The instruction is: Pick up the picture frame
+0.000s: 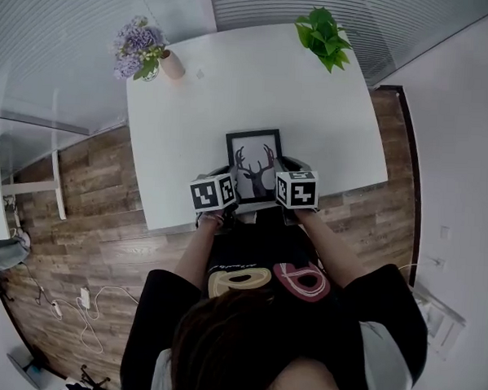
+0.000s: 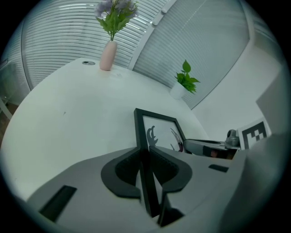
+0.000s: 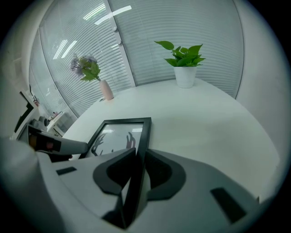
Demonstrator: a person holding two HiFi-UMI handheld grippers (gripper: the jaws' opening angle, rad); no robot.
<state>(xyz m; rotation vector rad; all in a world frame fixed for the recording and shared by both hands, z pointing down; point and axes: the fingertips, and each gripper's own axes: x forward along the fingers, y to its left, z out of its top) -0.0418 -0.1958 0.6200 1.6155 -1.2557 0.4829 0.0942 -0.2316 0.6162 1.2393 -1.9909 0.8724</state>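
Observation:
A black picture frame (image 1: pixel 254 160) with a deer-antler print lies near the front edge of the white table (image 1: pixel 233 83). My left gripper (image 1: pixel 231 180) is shut on the frame's left edge; in the left gripper view the black edge (image 2: pixel 144 150) runs between the two dark pads (image 2: pixel 125 173). On the opposite side, my right gripper (image 1: pixel 277 177) is shut on the right edge, and the right gripper view shows that edge (image 3: pixel 138 150) pinched between its pads (image 3: pixel 157 175). The frame's near corners are hidden by the grippers.
A pink vase of purple flowers (image 1: pixel 144 53) stands at the table's far left corner and a green potted plant (image 1: pixel 324 35) at the far right corner. Wood floor surrounds the table, with cables (image 1: pixel 83 304) at the left.

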